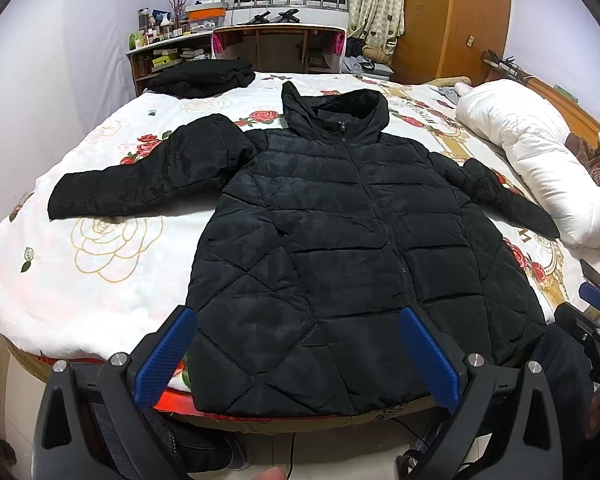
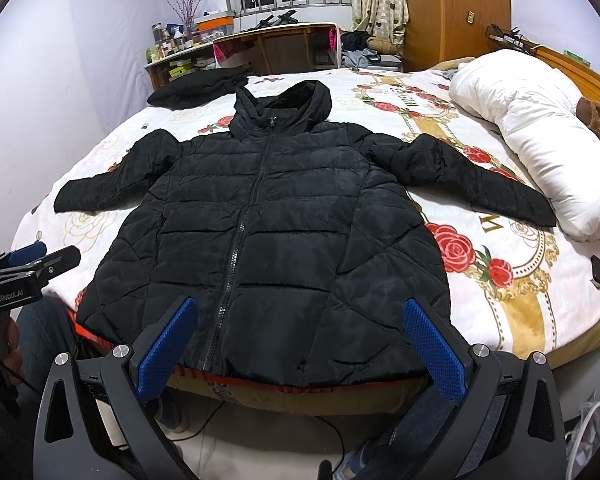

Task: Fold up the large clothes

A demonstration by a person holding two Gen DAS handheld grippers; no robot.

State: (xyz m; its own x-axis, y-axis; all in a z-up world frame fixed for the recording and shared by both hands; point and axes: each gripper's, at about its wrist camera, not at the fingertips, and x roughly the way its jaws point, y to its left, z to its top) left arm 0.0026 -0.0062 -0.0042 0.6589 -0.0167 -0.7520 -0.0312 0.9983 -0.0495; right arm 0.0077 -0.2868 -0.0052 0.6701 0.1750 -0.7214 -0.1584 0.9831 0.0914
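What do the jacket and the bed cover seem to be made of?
Jacket: likely a thin synthetic shell, nylon or polyester, over padding. Signs: a faint sheen, stitched quilt lines and puffy panels.
Bed cover: apparently soft plush or fleece, matte and slightly fuzzy, with printed red roses. The fibre cannot be told.

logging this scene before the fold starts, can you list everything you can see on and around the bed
puffer jacket: one, black, hooded, zipped, spread flat front-up on the bed, sleeves out to both sides, hem at the near edge
folded garment: one pile, black, far left corner of the bed
bedspread: one, white with red roses and gold pattern, covering the bed
duvet: one, white, bunched along the right side of the bed
desk: one, wooden, beyond the bed under the window
shelf of bottles: one, cluttered, left of the desk
wardrobe: one, wooden, far right
left gripper: blue pads, open, over the hem
right gripper: blue pads, open, over the hem
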